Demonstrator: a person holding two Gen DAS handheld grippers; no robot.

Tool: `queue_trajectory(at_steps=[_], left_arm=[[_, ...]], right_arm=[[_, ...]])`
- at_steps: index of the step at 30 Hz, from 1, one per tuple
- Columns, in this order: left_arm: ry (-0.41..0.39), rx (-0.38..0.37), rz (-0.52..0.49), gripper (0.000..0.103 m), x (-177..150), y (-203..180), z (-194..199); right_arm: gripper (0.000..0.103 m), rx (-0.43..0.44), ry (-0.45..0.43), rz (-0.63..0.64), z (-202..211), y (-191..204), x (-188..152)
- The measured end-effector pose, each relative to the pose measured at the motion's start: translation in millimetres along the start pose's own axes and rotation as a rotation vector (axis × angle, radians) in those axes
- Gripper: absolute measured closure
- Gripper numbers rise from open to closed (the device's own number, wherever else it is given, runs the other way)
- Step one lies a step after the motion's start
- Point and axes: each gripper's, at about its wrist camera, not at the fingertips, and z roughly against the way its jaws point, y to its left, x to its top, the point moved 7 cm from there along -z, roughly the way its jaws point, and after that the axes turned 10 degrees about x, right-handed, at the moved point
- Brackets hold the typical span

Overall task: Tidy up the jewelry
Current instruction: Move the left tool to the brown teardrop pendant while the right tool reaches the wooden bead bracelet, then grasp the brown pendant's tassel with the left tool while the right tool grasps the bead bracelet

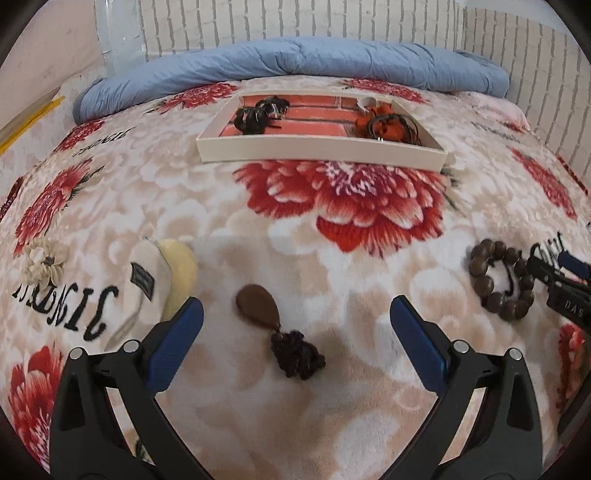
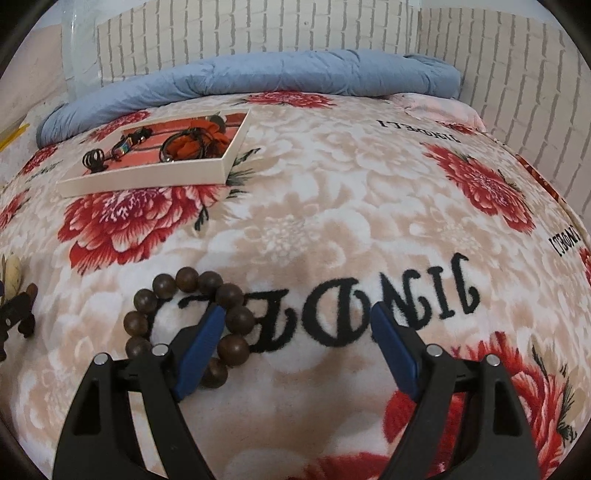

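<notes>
Down on the bed's floral blanket (image 1: 332, 266), a brown teardrop pendant with a dark tassel (image 1: 275, 325) lies between the left gripper (image 1: 295, 317)'s wide, empty jaws, with bare blanket on both sides of it. A wooden bead bracelet (image 2: 192, 317) lies to its right; the right gripper (image 2: 297, 325), jaws wide and holding nothing, has its left finger over the bracelet's ring. A white jewelry tray (image 1: 321, 151) holding dark and orange pieces sits well beyond, across open blanket. A rolled blue quilt (image 1: 295, 62) lines the far edge against a brick-pattern wall (image 1: 295, 18). Cream pouches (image 1: 162, 280) lie left of the pendant.
</notes>
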Motion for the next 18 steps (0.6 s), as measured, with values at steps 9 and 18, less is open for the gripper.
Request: queue_trajectory(at_steps=[9, 18], left_arm=[[0.042, -0.023, 0.005, 0.011, -15, -4, -14], [0.072, -0.059, 0.013, 0.019, -22, -6, -20]], right_arm=[[0.023, 0.008, 0.035, 0.016, -12, 4, -5], [0.029, -0.022, 0.08, 0.021, -23, 8, -6]])
